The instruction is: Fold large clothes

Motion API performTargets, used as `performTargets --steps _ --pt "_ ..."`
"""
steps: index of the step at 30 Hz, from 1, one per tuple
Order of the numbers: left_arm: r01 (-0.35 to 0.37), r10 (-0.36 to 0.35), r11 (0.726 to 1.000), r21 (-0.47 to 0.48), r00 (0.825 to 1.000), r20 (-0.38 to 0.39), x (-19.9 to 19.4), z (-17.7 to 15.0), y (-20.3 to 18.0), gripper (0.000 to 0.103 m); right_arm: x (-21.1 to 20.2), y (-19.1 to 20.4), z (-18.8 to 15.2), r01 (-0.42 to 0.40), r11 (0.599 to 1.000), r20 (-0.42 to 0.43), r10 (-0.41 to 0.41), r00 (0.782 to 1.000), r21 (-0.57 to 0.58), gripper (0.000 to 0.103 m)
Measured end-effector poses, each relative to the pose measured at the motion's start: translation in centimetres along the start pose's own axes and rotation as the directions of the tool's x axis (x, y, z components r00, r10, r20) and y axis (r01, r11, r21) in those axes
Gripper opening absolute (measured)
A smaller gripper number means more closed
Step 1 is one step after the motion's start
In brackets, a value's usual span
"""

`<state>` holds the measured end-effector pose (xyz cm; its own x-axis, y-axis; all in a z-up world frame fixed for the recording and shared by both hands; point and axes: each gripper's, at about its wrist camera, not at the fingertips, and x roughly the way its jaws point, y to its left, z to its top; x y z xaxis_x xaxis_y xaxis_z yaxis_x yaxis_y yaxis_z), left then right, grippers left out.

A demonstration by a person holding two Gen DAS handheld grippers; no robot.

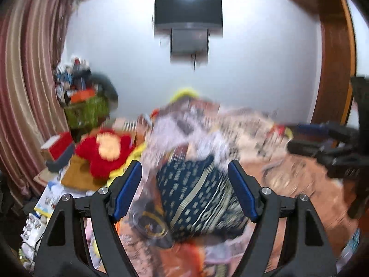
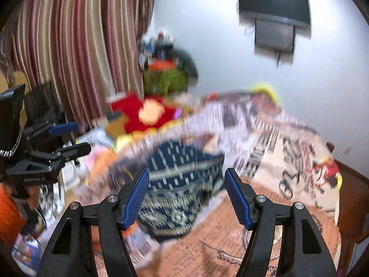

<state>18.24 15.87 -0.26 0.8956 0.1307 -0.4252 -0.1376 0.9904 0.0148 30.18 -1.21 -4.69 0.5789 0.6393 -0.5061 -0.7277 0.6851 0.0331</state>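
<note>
Over on your far left hangs the striped curtain, and below it a green basket heaped with odds and ends, then the red plush toy lying at the bed's edge. Everything is smeared with motion blur, so fine detail is lost.

Now your left gripper: its blue pads stand well apart and nothing is pinched between them. Framed in that gap, but lying beyond and below the tips, is the navy patterned cloth, a bunched-up heap with cream stripes and dashes, resting on the printed bedsheet. Whether it is folded or only crumpled, you cannot tell through the blur.

Move right and it is the same story for your right gripper: jaws spread, pads bare, the navy cloth showing between the fingers yet clear of them, down on the orange part of the sheet. Each gripper shows at the edge of the other's view, side by side and apart.

Up on the white wall hangs a dark television; at the far right runs a wooden door frame.
</note>
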Motion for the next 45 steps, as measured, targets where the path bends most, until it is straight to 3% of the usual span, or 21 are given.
performTargets --steps 7,11,14,18,24,33,45 --pt "-0.007 0.016 0.999 -0.045 0.979 0.201 -7.2 2.3 -2.3 0.077 -8.1 3.2 1.7 0.031 0.999 0.238 -0.034 0.971 0.018 0.067" --pt "-0.03 0.047 0.997 -0.074 0.969 0.244 -9.5 2.1 -3.1 0.079 -11.3 4.3 1.5 0.04 0.997 0.325 -0.059 0.944 0.064 0.074" --pt "-0.04 0.064 0.994 -0.098 0.964 0.257 -10.6 1.4 -3.4 0.09 -12.8 4.9 1.0 0.047 0.994 0.36 -0.079 0.929 0.095 0.081" --pt "-0.065 0.093 0.992 -0.112 0.961 0.259 -11.2 0.8 -3.7 0.099 -13.8 5.4 0.2 0.076 0.988 0.368 -0.12 0.922 0.132 0.092" --pt "-0.096 0.119 0.99 -0.107 0.965 0.234 -11.3 -0.3 -4.2 0.1 -13.9 6.5 -0.8 0.129 0.983 0.341 -0.168 0.925 0.134 0.103" --pt "-0.104 0.126 0.988 -0.111 0.968 0.215 -11.2 -1.2 -4.6 0.1 -12.9 6.4 -1.6 0.142 0.979 0.293 -0.179 0.939 0.144 0.103" --pt "-0.103 0.127 0.987 -0.122 0.971 0.201 -10.7 -1.3 -4.4 0.101 -12.8 6.4 -1.8 0.145 0.979 0.288 -0.181 0.94 0.142 0.103"
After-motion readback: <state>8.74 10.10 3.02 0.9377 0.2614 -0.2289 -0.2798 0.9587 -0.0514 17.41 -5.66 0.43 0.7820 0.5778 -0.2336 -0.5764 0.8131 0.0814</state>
